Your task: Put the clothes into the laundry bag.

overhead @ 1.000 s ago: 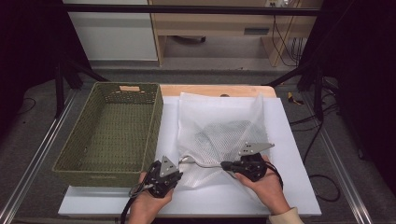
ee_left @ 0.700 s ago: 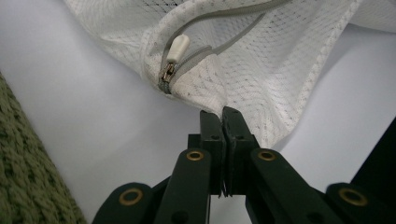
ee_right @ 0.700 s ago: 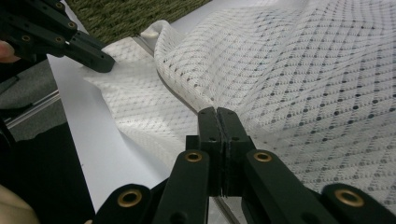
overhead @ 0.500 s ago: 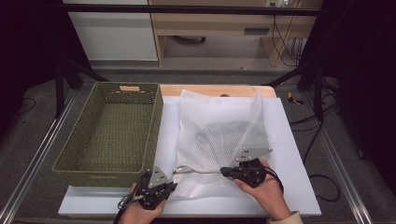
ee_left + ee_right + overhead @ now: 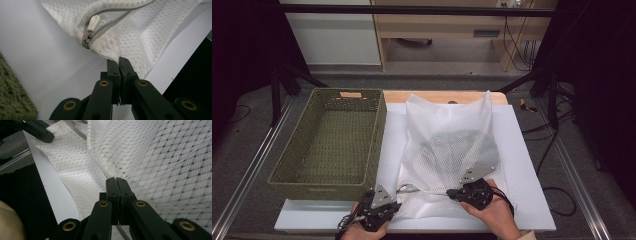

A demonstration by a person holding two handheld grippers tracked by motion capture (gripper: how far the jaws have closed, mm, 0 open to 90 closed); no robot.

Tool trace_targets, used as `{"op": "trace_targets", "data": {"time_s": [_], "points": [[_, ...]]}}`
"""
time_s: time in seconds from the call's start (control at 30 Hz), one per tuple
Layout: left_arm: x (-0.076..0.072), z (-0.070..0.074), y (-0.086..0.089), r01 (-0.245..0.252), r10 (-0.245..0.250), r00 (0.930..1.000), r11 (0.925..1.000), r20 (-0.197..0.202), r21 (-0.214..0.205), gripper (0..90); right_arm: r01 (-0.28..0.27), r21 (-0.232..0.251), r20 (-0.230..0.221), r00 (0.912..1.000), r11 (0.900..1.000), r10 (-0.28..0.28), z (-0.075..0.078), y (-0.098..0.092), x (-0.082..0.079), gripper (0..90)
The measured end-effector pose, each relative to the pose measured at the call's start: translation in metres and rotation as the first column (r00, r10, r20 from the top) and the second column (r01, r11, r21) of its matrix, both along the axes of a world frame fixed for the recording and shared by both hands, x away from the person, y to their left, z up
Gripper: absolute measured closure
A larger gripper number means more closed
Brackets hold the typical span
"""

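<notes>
A white mesh laundry bag [image 5: 446, 120] lies on the white board [image 5: 524, 170] with a dark garment [image 5: 458, 149] inside it. Each gripper pinches the bag's near edge. My left gripper [image 5: 399, 196] is shut on its near left corner [image 5: 125, 47], just below the zipper pull [image 5: 93, 24]. To the right, my right gripper [image 5: 452, 193] is shut on the mesh [image 5: 155, 160], and the zip edge stretches between the two. In the right gripper view the jaws [image 5: 116, 180] meet on the fabric, and the left gripper [image 5: 37, 130] shows at the top left.
A green woven basket [image 5: 378, 145] stands empty on the left of the board, close to the bag. The board's near edge [image 5: 312, 222] runs just under both hands. Cables [image 5: 557, 195] trail on the floor at the right.
Both hands have come down and towards the near edge of the board, drawing the bag's near edge with them. Both grippers stay shut on the mesh.
</notes>
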State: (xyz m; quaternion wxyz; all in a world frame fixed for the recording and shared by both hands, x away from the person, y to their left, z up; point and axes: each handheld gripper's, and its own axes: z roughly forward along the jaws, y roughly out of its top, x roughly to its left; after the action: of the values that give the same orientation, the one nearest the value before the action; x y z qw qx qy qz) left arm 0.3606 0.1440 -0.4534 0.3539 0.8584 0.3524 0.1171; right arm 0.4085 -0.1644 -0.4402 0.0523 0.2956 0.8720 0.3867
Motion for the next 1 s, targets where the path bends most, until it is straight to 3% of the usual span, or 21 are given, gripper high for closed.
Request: {"op": "trace_targets", "data": {"time_s": [0.17,0.53,0.87,1.0], "points": [[0.001,-0.006,0.001,-0.01,0.01,0.9999,0.9999,-0.008,0.006,88.3,-0.004,-0.031,-0.008,1.0,0.9995,0.004,-0.007,0.002,0.001,89.5],[0.004,-0.011,0.0,-0.03,0.03,0.9993,0.9995,0.022,0.006,85.9,0.011,-0.086,-0.013,0.9998,0.9962,-0.012,-0.021,0.0,0.006,89.2],[0.001,-0.009,-0.001,-0.054,0.055,0.9951,0.9984,0.082,-0.02,63.8,0.017,-0.088,0.027,0.9995,0.996,-0.014,-0.022,0.002,0.006,86.5],[0.0,-0.006,-0.002,-0.069,0.073,0.9916,0.997,0.107,-0.035,53.6,0.022,-0.076,0.05,0.9986,0.9969,-0.018,-0.018,0.002,0.003,77.8]]}}
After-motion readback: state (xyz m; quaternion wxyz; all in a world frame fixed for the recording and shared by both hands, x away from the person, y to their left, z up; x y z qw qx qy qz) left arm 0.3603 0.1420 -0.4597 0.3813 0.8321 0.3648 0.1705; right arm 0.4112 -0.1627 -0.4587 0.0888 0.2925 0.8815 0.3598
